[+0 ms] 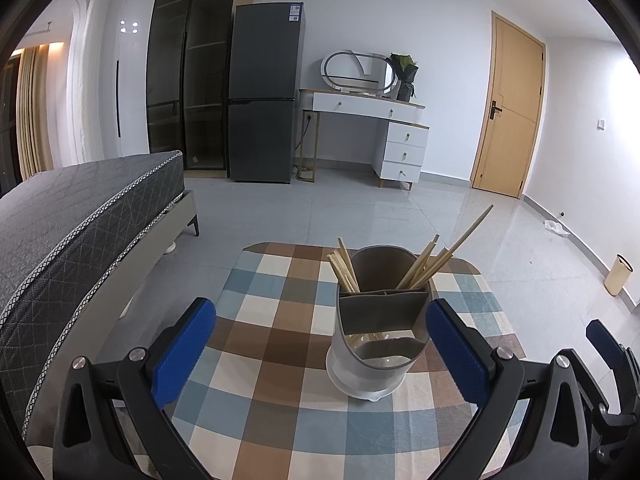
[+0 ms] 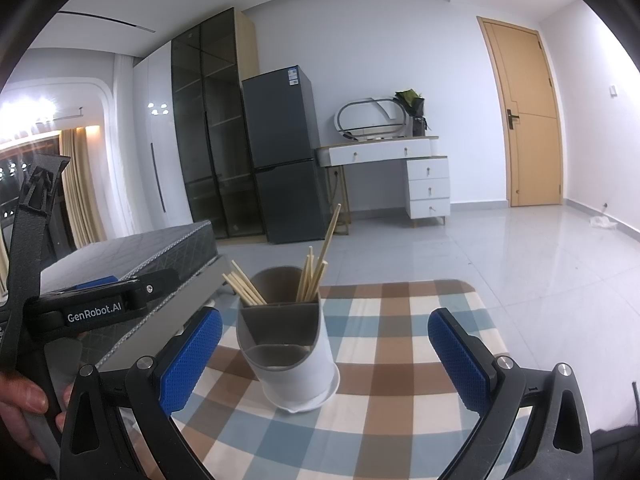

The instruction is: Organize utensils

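A grey utensil holder (image 1: 376, 328) with divided compartments stands on the checked tablecloth (image 1: 280, 360). Wooden chopsticks (image 1: 432, 260) lean in its two back compartments, several on the left side (image 1: 344, 270) and several on the right. It also shows in the right wrist view (image 2: 286, 344), with chopsticks (image 2: 316, 264) sticking up. My left gripper (image 1: 320, 352) is open and empty, its blue pads either side of the holder and a little short of it. My right gripper (image 2: 326, 360) is open and empty, also facing the holder.
A bed (image 1: 80, 208) lies close to the table's left. A fridge (image 1: 264, 96), glass cabinet, white dressing table (image 1: 372, 120) and wooden door (image 1: 508, 108) line the far wall. A small bin (image 1: 618, 274) stands at the right wall. The left gripper's body (image 2: 100, 308) shows at left.
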`<state>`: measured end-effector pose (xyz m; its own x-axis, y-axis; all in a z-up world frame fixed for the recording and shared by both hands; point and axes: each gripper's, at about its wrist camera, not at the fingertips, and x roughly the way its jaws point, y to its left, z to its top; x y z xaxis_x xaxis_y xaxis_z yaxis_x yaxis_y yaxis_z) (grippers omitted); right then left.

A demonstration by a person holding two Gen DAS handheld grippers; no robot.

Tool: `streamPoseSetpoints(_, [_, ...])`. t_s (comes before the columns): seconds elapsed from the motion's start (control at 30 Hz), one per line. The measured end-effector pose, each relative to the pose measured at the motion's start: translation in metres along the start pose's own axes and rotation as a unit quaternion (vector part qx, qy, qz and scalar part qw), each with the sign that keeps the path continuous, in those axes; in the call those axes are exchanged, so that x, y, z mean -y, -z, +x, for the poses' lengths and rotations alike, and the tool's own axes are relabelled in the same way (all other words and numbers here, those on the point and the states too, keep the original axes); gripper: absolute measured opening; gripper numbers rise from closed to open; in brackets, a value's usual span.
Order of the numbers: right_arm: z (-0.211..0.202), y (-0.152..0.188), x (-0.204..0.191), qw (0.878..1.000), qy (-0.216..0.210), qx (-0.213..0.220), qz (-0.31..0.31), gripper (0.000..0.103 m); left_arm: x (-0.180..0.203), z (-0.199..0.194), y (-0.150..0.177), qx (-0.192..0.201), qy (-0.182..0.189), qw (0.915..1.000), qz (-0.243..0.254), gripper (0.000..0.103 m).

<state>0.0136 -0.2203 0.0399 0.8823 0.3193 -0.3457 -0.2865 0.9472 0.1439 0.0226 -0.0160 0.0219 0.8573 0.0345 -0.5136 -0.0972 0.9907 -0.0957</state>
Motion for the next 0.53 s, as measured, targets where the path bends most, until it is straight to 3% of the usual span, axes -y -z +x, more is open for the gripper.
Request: streamPoseSetpoints(0.53, [0.0024,0.0027,-0.0026,1.000,0.002,-0.005,0.000,0.103,-0.0028,0.0010,0.0018,0.001,0.001,0.9999,-0.015,0.102])
